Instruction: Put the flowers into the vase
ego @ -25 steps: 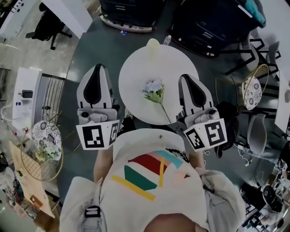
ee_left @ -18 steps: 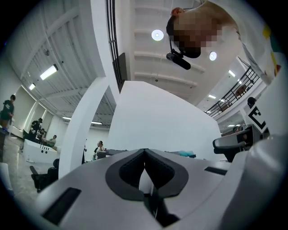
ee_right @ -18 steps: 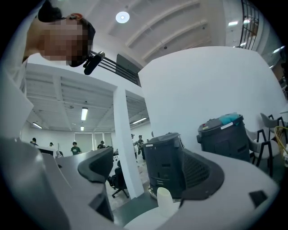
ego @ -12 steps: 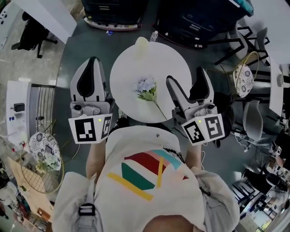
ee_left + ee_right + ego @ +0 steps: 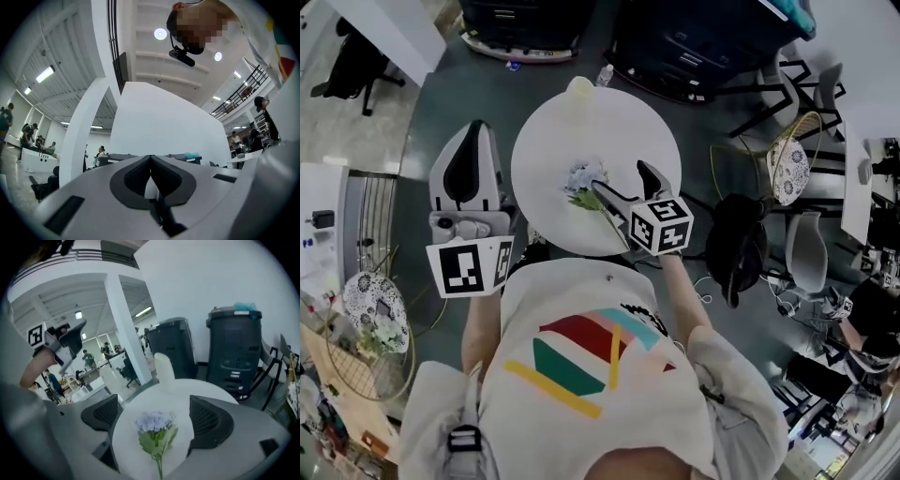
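One blue flower sprig (image 5: 153, 425) is lying on the round desk (image 5: 546, 141) between the right gripper's (image 5: 622, 180) spread jaws. The vase (image 5: 579, 90) is standing at the desk's far rim. The left gripper (image 5: 151, 161) is hovering beside the desk, jaws pressed together.

Round white table (image 5: 553, 141); flower (image 5: 584, 178) lying near middle; pale vase (image 5: 579, 87), probably upright, at far edge.

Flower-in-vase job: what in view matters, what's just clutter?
Job: pale blue artificial flower sprig with green leaves; cream rounded vase; round white table; right claw, open.
Clutter: two dark grey plastic bins; small clear bottle on the floor; gold wire chair with patterned cushion.
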